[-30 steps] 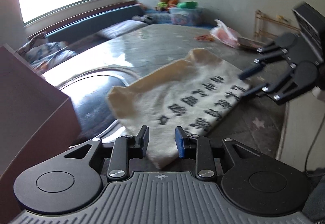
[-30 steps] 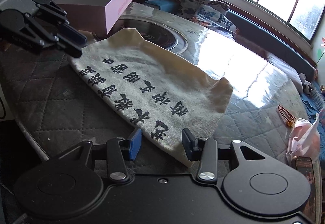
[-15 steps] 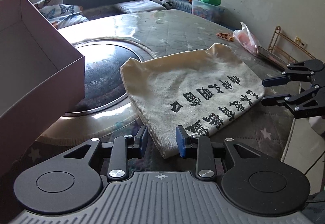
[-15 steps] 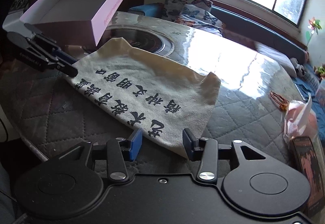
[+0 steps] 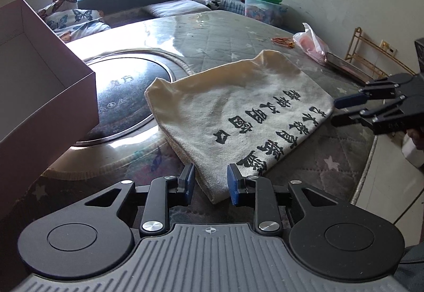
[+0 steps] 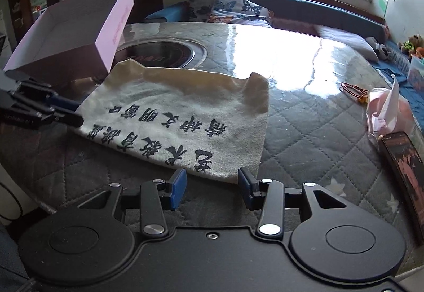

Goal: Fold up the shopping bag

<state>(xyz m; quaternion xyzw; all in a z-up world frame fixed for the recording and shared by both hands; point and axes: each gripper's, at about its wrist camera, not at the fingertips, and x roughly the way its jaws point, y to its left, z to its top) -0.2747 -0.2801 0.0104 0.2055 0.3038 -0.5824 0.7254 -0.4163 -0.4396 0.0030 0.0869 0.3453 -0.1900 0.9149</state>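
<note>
Quilted table (image 5: pixel 238 35) carries our canvas shopping bag (image 5: pixel 238 111) lying flat. Left gripper (image 5: pixel 210 180) and right gripper (image 6: pixel 212 187) gape at its near corners; we should pinch both evenly.

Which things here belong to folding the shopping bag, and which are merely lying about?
Belong to the job:
cream canvas shopping bag with black lettering
left tongs, open at its near corner
right tongs, open at its other corner

Lying about:
pink open cardboard box
pink plastic bag
orange rubber bands
dark phone
</note>
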